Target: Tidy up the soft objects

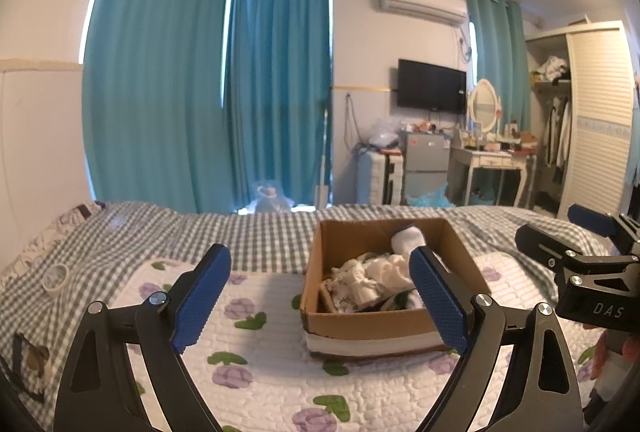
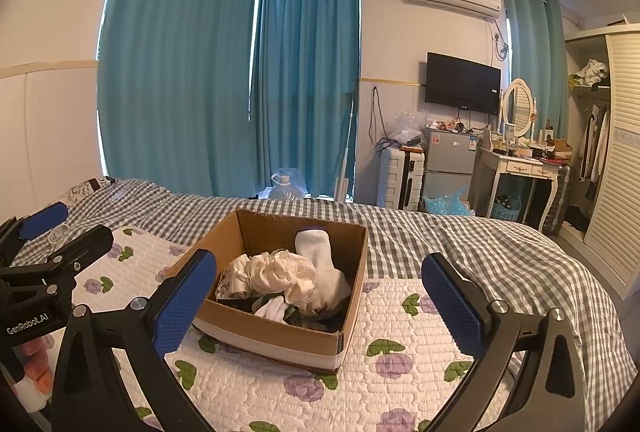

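While both the left gripper (image 1: 320, 296) and the right gripper (image 2: 320, 296) hover spread wide and empty above the bed (image 2: 460, 244), the cardboard box (image 2: 256, 336) rests on the floral quilt (image 2: 400, 384), holding white socks (image 2: 316, 252) and cream cloth (image 2: 276, 272).

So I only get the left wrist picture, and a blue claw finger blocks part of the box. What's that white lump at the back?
Observer: A white sock, leaning up against the back wall of the cardboard box.
Operator: Is the other claw holding anything?
Observer: No. The right claw is wide open and empty, just short of the box.
Operator: And the part of the pile I can't see?
Observer: Something small and white, perhaps a glove, lies at the front on dark cloth.
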A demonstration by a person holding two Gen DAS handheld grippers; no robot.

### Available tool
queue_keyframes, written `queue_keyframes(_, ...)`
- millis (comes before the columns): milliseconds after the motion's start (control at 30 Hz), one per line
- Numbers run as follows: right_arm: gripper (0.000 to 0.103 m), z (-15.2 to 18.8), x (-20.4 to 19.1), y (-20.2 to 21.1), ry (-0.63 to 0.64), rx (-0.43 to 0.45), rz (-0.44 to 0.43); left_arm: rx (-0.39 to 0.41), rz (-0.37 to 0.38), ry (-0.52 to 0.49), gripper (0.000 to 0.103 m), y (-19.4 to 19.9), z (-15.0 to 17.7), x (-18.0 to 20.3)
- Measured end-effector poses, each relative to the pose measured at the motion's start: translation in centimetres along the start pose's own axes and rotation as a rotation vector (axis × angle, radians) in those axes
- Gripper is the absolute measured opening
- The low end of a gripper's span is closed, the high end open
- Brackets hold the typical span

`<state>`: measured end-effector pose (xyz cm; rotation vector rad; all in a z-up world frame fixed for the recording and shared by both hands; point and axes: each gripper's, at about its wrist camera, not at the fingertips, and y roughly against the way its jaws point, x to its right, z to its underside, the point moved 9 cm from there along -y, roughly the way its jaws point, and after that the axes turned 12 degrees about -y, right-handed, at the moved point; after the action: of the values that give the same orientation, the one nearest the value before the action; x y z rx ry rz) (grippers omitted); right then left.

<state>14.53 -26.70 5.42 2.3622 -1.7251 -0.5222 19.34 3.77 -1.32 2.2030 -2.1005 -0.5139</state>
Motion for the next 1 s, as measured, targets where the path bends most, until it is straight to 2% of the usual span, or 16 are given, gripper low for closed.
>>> queue_keyframes(1000,0.103,0.55,0.21,-0.11,0.004,-0.005,0.001,-0.009,-0.006,0.001,0.092,-0.16,0.05,-0.1)
